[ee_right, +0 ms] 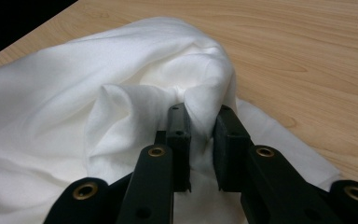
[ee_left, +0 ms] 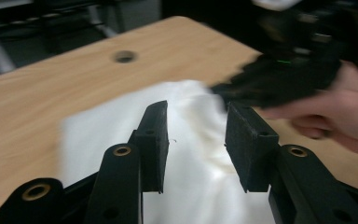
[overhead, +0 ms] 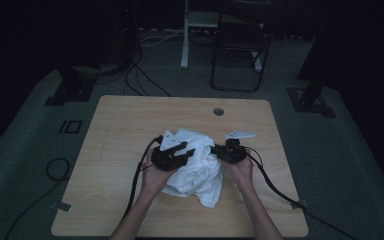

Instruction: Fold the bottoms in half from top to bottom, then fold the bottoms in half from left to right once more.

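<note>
Cloth (overhead: 197, 167), white and crumpled, lies mid-table on the wooden table (overhead: 120, 125) in the high view, between the left gripper (overhead: 180, 150) and right gripper (overhead: 225, 149); no fold shows yet, so any tidying looks barely begun. A round hole (overhead: 218, 111) sits far off, a chair (overhead: 240, 45) beyond. Left gripper view: jaws stand apart over the cloth, holding nothing, the other hand (ee_left: 340, 112) near on the right. Right gripper view: jaws pinch a raised fold of cloth.

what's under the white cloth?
Wooden table around the crumpled white cloth; whatever lies beneath is covered. Right gripper pinches a fold; left gripper is open above it.
</note>
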Demonstrator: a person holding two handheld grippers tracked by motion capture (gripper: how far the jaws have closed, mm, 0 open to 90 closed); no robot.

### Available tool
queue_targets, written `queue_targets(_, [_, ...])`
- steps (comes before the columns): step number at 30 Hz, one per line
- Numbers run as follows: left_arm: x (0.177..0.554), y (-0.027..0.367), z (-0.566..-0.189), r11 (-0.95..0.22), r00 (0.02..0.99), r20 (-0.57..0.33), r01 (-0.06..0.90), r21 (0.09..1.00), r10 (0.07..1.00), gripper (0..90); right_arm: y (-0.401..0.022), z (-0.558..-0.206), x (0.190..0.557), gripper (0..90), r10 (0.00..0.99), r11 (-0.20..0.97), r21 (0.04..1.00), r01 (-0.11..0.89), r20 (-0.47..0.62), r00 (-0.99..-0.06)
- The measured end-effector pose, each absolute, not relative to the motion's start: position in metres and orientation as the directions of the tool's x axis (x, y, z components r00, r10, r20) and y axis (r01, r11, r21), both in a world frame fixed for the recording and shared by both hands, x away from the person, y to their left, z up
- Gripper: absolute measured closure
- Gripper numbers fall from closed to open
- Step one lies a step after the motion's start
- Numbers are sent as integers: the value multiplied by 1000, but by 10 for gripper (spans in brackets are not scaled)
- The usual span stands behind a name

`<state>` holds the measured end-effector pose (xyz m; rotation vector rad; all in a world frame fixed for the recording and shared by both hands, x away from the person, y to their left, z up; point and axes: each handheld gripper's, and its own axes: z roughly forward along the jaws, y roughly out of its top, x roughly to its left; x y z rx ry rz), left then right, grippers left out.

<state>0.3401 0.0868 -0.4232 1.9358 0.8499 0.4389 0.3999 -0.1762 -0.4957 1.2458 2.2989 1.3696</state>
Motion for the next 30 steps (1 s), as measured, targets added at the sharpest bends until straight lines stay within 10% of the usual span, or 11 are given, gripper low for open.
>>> queue_targets(30, [346, 94, -493, -300, 633, -110, 504, 810, 766, 558, -174, -488, 424, 744, 762, 302, 785, 541, 142, -631])
